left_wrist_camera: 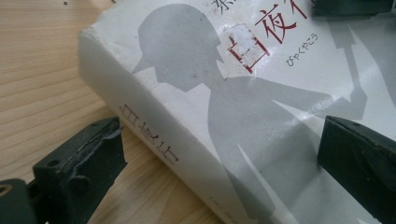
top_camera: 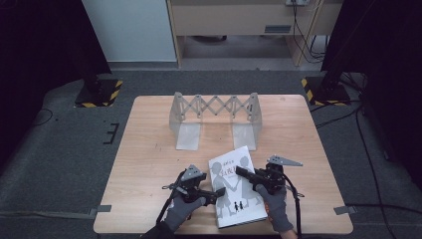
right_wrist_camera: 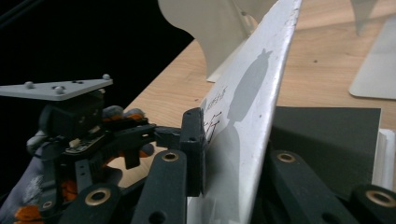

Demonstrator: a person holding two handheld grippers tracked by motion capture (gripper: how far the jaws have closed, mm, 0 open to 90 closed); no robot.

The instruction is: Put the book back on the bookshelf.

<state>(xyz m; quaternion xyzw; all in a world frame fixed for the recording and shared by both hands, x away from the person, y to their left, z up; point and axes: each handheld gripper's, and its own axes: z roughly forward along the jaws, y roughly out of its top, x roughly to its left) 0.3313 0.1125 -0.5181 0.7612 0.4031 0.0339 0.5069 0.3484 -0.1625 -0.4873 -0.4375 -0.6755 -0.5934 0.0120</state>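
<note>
Two grippers work at one white book (top_camera: 235,186), which lies near the front edge of the wooden table (top_camera: 149,149). The left gripper (top_camera: 217,192) comes in at the book's left side; in the left gripper view its jaws are spread, one on the bare wood beside the spine and the other over the cover, with the book's spine edge (left_wrist_camera: 154,135) between them and not pinched. Just to its right, the right gripper (top_camera: 241,172) reaches over the cover from the book's right side. In the right gripper view its jaws are pinched on the front cover (right_wrist_camera: 252,116), which stands lifted on edge, with a dark page showing behind it. Well beyond both grippers, a folding metal book stand (top_camera: 214,117) sits upright at the table's far side.
</note>
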